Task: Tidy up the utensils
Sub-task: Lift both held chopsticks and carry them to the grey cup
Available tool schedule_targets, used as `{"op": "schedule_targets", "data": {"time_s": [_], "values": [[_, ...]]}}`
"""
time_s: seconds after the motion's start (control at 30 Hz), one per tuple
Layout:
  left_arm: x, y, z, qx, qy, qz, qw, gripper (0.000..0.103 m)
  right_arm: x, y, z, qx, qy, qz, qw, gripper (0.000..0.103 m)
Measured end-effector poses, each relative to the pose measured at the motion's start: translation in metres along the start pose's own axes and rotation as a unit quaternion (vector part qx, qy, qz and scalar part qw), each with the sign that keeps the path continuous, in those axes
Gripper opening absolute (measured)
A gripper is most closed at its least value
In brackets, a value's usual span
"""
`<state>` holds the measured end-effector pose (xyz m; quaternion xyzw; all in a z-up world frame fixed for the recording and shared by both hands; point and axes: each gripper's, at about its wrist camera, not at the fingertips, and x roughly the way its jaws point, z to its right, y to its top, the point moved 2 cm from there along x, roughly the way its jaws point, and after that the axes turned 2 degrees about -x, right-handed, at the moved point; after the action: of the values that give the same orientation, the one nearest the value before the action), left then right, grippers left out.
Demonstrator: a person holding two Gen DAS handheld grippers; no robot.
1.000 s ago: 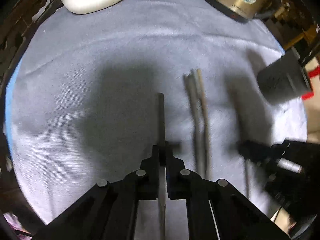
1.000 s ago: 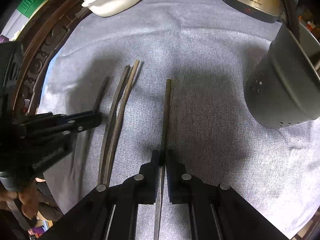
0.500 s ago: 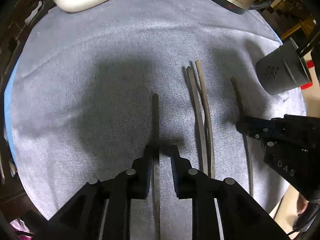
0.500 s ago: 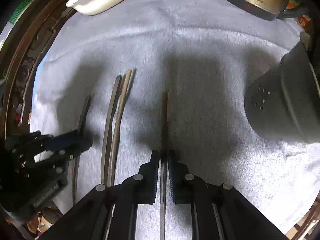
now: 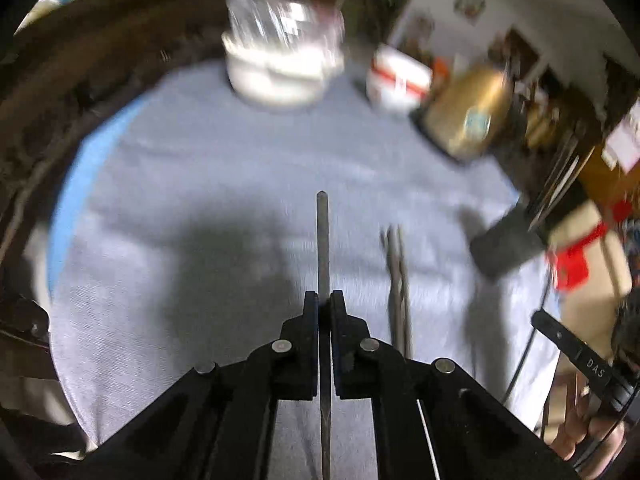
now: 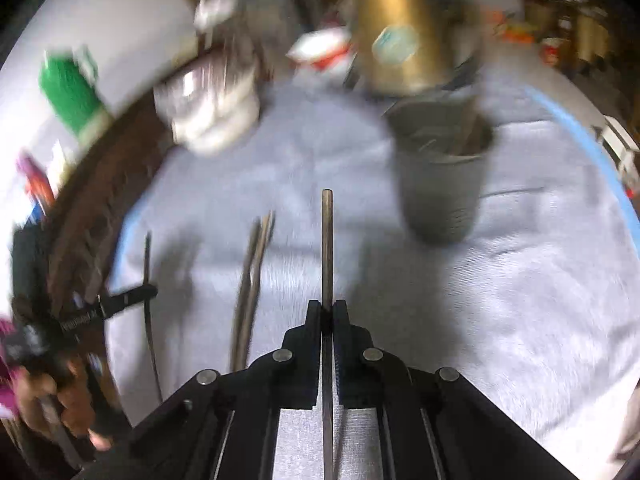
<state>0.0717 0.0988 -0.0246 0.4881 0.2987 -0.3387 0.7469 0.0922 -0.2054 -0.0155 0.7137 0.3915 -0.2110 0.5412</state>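
Grey cloth [image 5: 224, 184] covers the round table, and both views are blurred. At six o'clock in the left wrist view, the left gripper [image 5: 324, 300] is clamped tight on a dark chopstick [image 5: 322, 236] that sticks straight out toward twelve o'clock, clear of the cloth. Just to its right, at about four o'clock, two loose chopsticks [image 5: 398, 280] lie together on the cloth. Farther out at two o'clock stands the gold kettle [image 5: 468, 116], with the white dish [image 5: 280, 80] at twelve.

In the right wrist view, the right gripper [image 6: 327, 308] is likewise pinched shut on another chopstick [image 6: 327, 240] pointing to twelve. The grey utensil holder [image 6: 440, 184] stands upright at one o'clock, near that chopstick's tip, with sticks inside.
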Motion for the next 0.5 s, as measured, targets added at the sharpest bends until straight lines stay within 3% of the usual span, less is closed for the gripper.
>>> {"op": "schedule_targets", "data": {"time_s": [0.17, 0.27, 0.4, 0.5], "values": [[-0.034, 0.018, 0.023, 0.015, -0.014, 0.129, 0.9914, 0.005, -0.034, 0.02, 0.006, 0.021, -0.021, 0.145, 0.989, 0.006], [-0.043, 0.032, 0.043, 0.047, 0.01, 0.214, 0.9756, 0.005, -0.035, 0.035, -0.002, 0.006, -0.047, 0.203, 0.978, 0.006], [-0.034, 0.036, 0.052, 0.062, 0.036, 0.258, 0.9635, 0.006, -0.027, 0.039, -0.007, -0.031, -0.1, 0.236, 0.966, 0.006], [-0.019, 0.033, 0.051, 0.071, 0.049, 0.258, 0.9623, 0.006, -0.026, 0.037, -0.014, -0.049, -0.106, 0.241, 0.964, 0.006]]}}
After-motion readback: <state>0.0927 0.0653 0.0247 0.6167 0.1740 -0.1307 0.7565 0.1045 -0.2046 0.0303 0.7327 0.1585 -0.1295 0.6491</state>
